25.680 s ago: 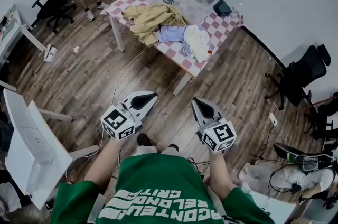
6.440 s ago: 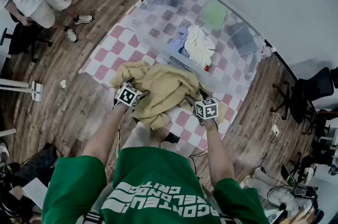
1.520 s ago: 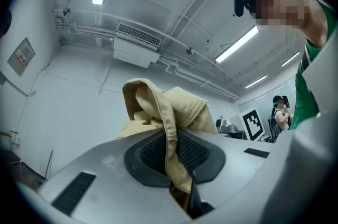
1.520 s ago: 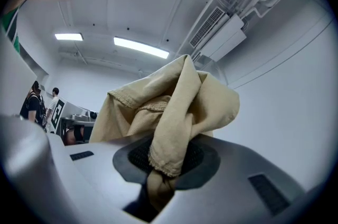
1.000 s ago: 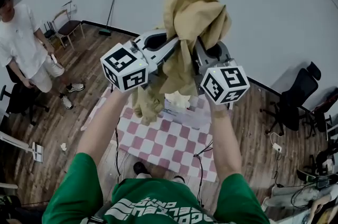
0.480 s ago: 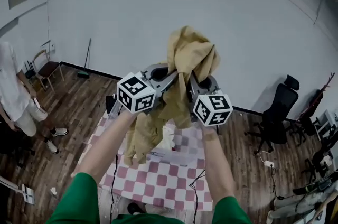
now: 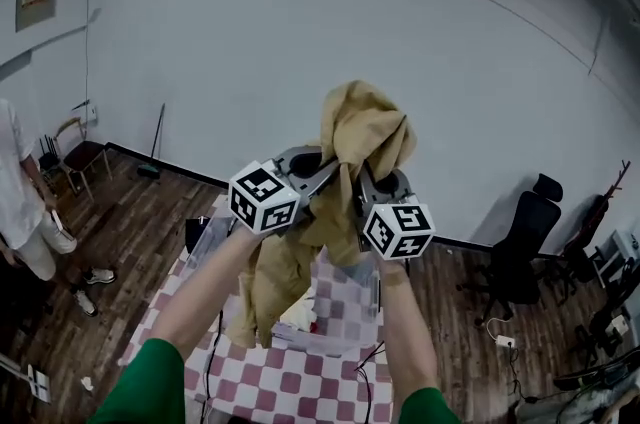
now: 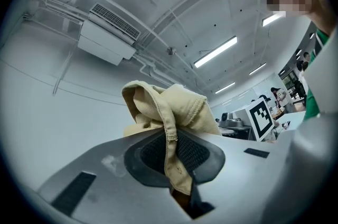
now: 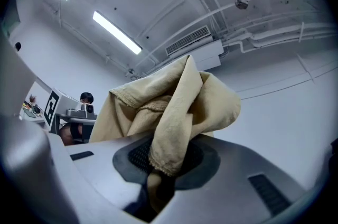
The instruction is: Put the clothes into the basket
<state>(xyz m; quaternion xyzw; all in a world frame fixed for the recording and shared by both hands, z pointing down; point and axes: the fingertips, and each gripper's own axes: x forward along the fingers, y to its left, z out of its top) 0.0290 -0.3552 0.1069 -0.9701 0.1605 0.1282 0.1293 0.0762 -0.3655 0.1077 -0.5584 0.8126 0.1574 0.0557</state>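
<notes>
Arms outstretched; left hand-held gripper, right hand-held gripper held high side by side, clamping tan garment.

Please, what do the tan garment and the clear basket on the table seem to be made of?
Tan garment: woven cloth, probably cotton, with a matte finish. It hangs in soft folds, and the left gripper view shows a stitched hem.
Basket: probably clear, slightly glossy plastic. The checked table cover shows through its walls.
</notes>
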